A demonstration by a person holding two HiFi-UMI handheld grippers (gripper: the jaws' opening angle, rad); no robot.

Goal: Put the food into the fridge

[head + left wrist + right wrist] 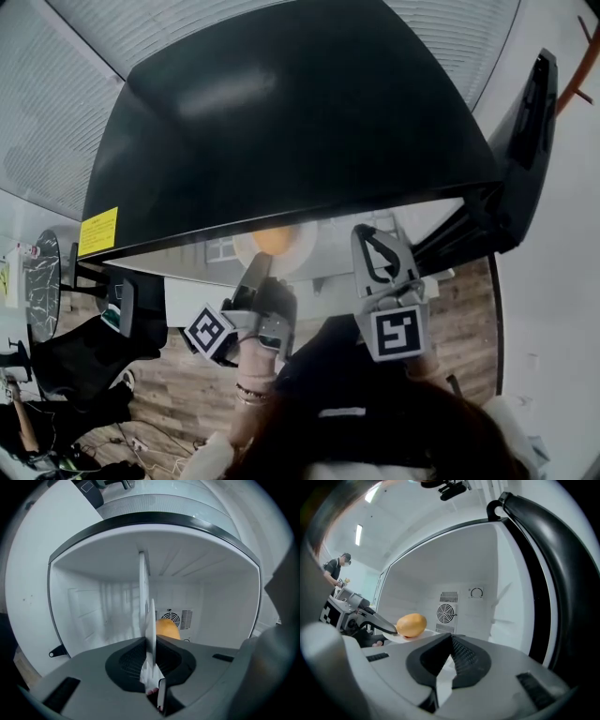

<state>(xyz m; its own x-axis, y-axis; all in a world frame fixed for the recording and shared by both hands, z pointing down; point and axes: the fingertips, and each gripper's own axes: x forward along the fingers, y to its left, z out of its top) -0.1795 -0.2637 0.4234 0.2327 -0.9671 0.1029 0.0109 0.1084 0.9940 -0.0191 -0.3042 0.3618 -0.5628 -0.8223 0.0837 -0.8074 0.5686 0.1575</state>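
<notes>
Fridge (300,112) stands open, bare white interior ahead of us. Our left gripper (257,274) is clamped on the plate (423,633) rim, w/ the fruit (411,625) sitting on it just inside the opening. Right gripper (450,640) is pinched closed on nothing, beside it. We'd keep the plate level, ease it deeper toward the fan (446,613), lower till it rests flat, then let go.
</notes>
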